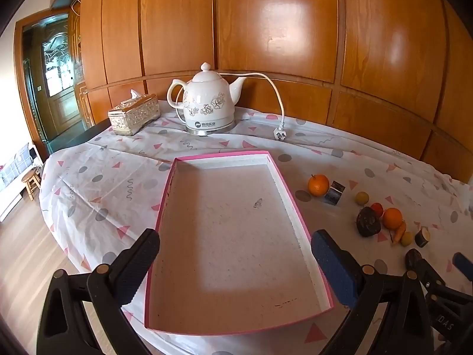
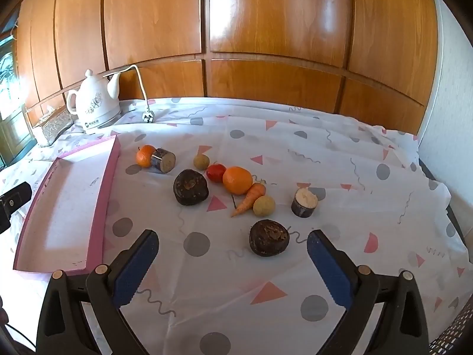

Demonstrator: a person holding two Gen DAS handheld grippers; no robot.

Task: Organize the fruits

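Observation:
A shallow pink-rimmed box (image 1: 174, 183) (image 2: 111, 165) lies on the patterned tablecloth with nothing in it. My left gripper (image 1: 235, 261) hangs open over its near end. To the box's right lie a small orange (image 2: 145, 155), a big orange (image 2: 237, 180) (image 1: 392, 218), a red fruit (image 2: 215, 172), two yellowish round fruits (image 2: 201, 161) (image 2: 264, 206), a carrot (image 2: 249, 198), two dark brown lumps (image 2: 190, 187) (image 2: 269, 237) and two cut cane pieces (image 2: 164, 160) (image 2: 304, 202). My right gripper (image 2: 232, 256) stands open, just short of the nearer dark lump.
A white flowered kettle (image 1: 208, 100) with its cord and plug (image 1: 279, 134) stands at the table's back, a silver tissue box (image 1: 134, 114) to its left. Wood panelling runs behind. The table's left edge drops to the floor, with a stool (image 1: 31, 182) there.

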